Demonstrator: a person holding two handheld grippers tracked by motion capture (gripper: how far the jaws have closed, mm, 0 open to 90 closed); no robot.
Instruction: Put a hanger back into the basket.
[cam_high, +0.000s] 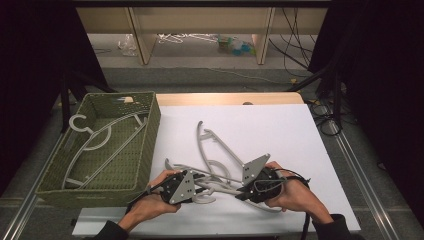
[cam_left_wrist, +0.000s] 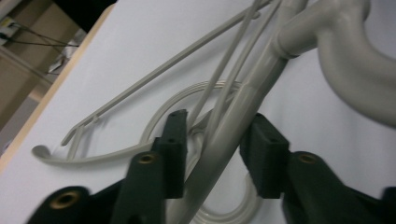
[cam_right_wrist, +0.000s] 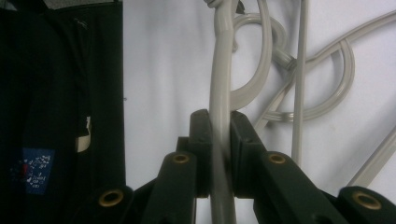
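Note:
Several grey plastic hangers (cam_high: 220, 150) lie tangled on the white table top (cam_high: 280, 130). My left gripper (cam_high: 200, 187) reaches into the pile from the left. In the left gripper view its jaws (cam_left_wrist: 218, 119) stand on either side of a thick hanger arm (cam_left_wrist: 224, 149). A sliver of space shows beside the pads (cam_left_wrist: 264, 156), so it is open. From the right, my right gripper (cam_high: 241, 194) is shut on another hanger arm (cam_right_wrist: 219, 84), which runs straight up between its pressed pads (cam_right_wrist: 219, 135).
A green woven basket (cam_high: 150, 130) stands at the table's left with one grey hanger (cam_high: 100, 140) lying inside. Black curtains flank the table, and cables lie on the floor to its right. A dark cloth (cam_right_wrist: 60, 116) borders the table in the right gripper view.

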